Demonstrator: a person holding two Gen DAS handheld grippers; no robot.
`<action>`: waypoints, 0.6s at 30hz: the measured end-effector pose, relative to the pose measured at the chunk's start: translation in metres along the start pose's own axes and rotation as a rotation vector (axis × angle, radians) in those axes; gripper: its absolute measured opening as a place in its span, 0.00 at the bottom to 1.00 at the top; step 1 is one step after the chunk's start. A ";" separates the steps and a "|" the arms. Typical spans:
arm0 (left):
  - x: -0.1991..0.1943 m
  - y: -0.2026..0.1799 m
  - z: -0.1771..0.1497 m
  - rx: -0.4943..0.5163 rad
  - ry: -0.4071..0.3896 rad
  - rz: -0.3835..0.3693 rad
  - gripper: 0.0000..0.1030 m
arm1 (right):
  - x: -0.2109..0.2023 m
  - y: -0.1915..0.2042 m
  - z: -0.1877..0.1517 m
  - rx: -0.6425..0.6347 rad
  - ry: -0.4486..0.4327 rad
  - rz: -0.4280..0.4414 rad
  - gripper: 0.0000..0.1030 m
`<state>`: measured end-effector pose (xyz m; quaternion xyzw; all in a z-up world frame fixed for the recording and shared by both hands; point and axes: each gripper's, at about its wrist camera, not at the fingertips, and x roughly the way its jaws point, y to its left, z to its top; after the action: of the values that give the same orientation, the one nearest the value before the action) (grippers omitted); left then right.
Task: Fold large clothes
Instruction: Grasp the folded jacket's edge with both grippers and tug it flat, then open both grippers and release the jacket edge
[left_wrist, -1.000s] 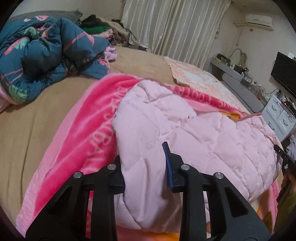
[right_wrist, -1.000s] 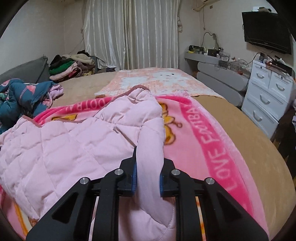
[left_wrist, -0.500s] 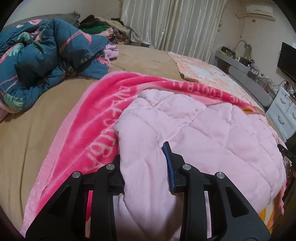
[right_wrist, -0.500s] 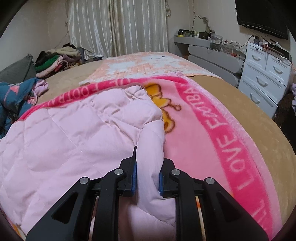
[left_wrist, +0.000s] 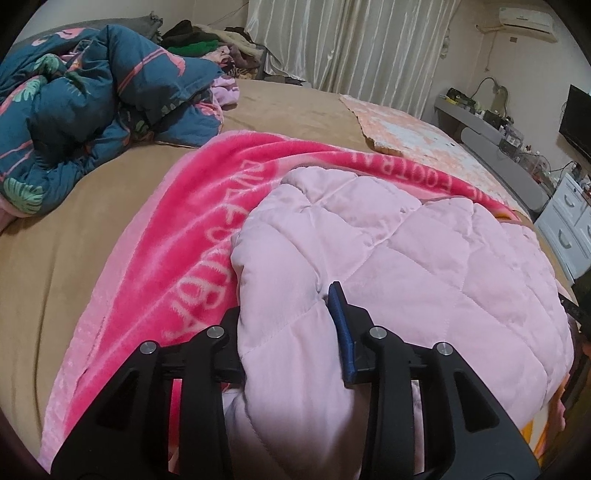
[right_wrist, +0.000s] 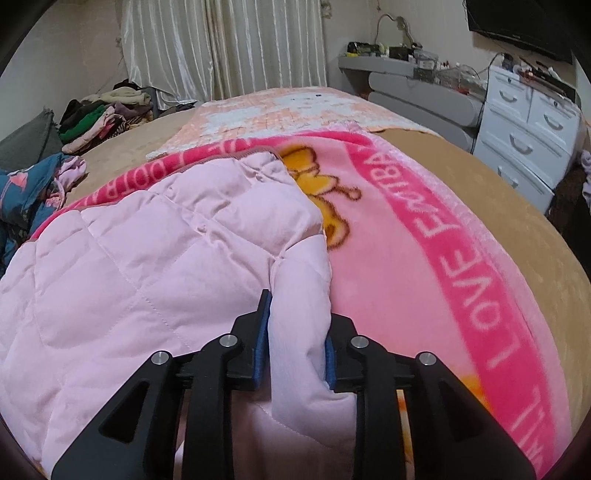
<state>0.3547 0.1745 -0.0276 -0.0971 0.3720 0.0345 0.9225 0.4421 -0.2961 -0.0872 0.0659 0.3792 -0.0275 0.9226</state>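
While both grippers sit low over the bed (left_wrist: 55, 266), the pink quilted garment (left_wrist: 406, 266) lies folded on the pink blanket (left_wrist: 192, 229), spreading ahead of each gripper and between the two.

Left gripper (left_wrist: 291, 332): jaws have just been opening; a thick fold of the garment's edge sits between them. The blue pad on the right finger looks clear of the cloth; the left finger is hidden by the fold, so contact there cannot be told. Read as a grip being let go.

Right gripper (right_wrist: 295, 336): jaws have just been opening too, with a narrow strip of garment edge still between the pads and touching both. The clamp looks loosened, not freed.

Step in hand, as judged: release after laying a fold down.

Next move calls for opening wider, backing both grippers straight off without dragging the edge, then picking new hold points for the following fold. Risk: puffy fabric springing back open.
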 end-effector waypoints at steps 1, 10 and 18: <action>0.000 0.000 -0.001 0.003 0.004 0.005 0.29 | -0.002 -0.001 -0.001 0.007 0.007 -0.009 0.29; -0.014 0.003 -0.002 -0.017 -0.007 0.045 0.66 | -0.041 -0.021 -0.013 0.123 0.001 0.044 0.89; -0.046 -0.003 -0.001 -0.024 -0.037 0.042 0.91 | -0.087 -0.025 -0.020 0.142 -0.057 0.116 0.96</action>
<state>0.3212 0.1720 0.0037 -0.0996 0.3566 0.0599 0.9270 0.3638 -0.3178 -0.0431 0.1520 0.3453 -0.0026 0.9261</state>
